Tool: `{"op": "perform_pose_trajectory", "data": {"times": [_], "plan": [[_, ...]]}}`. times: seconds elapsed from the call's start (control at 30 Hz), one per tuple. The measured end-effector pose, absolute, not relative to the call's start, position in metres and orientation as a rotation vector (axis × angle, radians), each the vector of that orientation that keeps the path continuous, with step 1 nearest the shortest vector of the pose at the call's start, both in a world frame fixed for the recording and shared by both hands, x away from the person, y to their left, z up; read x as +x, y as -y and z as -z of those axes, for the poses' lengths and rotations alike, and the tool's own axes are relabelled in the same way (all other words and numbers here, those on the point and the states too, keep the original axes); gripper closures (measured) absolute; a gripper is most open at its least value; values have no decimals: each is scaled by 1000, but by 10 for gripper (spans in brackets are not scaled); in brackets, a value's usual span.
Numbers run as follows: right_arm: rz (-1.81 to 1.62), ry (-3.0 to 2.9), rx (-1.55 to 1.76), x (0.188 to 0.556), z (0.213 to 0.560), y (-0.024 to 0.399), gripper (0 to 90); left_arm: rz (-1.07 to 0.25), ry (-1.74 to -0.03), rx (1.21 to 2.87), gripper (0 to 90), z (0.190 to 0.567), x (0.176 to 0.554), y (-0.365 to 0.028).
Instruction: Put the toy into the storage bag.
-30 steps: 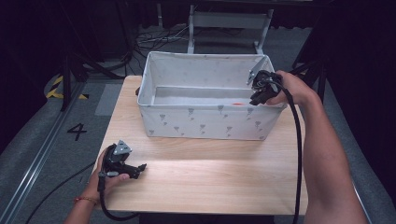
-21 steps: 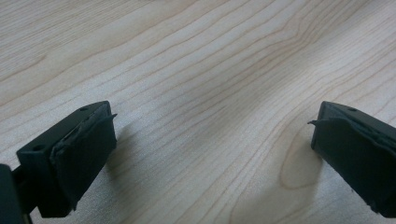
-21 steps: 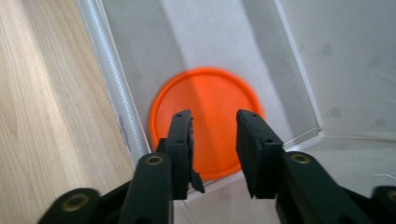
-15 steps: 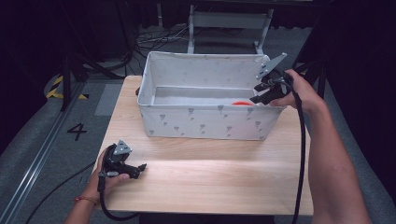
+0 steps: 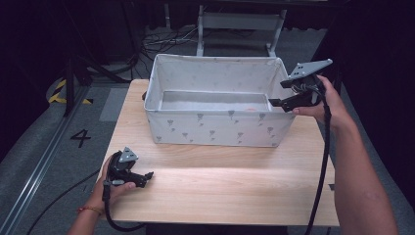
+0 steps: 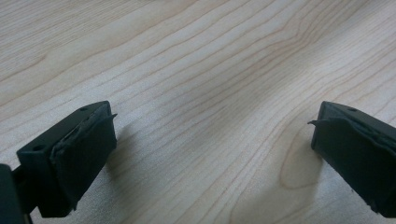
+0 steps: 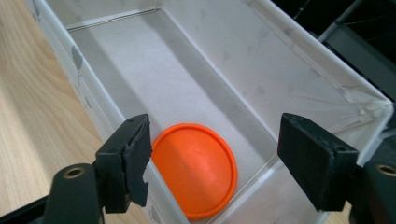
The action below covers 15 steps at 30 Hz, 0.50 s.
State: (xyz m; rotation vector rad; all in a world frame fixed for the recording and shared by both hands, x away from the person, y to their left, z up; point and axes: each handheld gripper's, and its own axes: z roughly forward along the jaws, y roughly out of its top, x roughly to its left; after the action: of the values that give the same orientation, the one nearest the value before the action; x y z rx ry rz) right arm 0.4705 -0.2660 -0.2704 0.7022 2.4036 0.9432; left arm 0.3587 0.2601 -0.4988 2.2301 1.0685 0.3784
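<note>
Orange round plastic disc (image 7: 194,170) lies flat in white fabric bin (image 7: 299,60), plain in right gripper view, faint from above; right tongs (image 7: 212,158) have just been opening, empty; left tongs (image 6: 210,149) gape over wooden table (image 6: 196,70).

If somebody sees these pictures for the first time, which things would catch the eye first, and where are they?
First comes the orange disc, lying flat on the bottom of the white fabric box, in a corner near its front wall. Next, the right tool hangs above the right end of the box; its jaws have just been opening and stand wide with nothing between them. The left tool rests open on the bare wooden table near the front left corner.
</note>
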Motion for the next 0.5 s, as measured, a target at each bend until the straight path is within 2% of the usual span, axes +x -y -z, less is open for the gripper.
{"op": "perform_pose_trajectory", "data": {"times": [0.5], "plan": [[-1003,-2282,782,435,273,285,255,-379,-1069,2231,3,499,359,-260]]}}
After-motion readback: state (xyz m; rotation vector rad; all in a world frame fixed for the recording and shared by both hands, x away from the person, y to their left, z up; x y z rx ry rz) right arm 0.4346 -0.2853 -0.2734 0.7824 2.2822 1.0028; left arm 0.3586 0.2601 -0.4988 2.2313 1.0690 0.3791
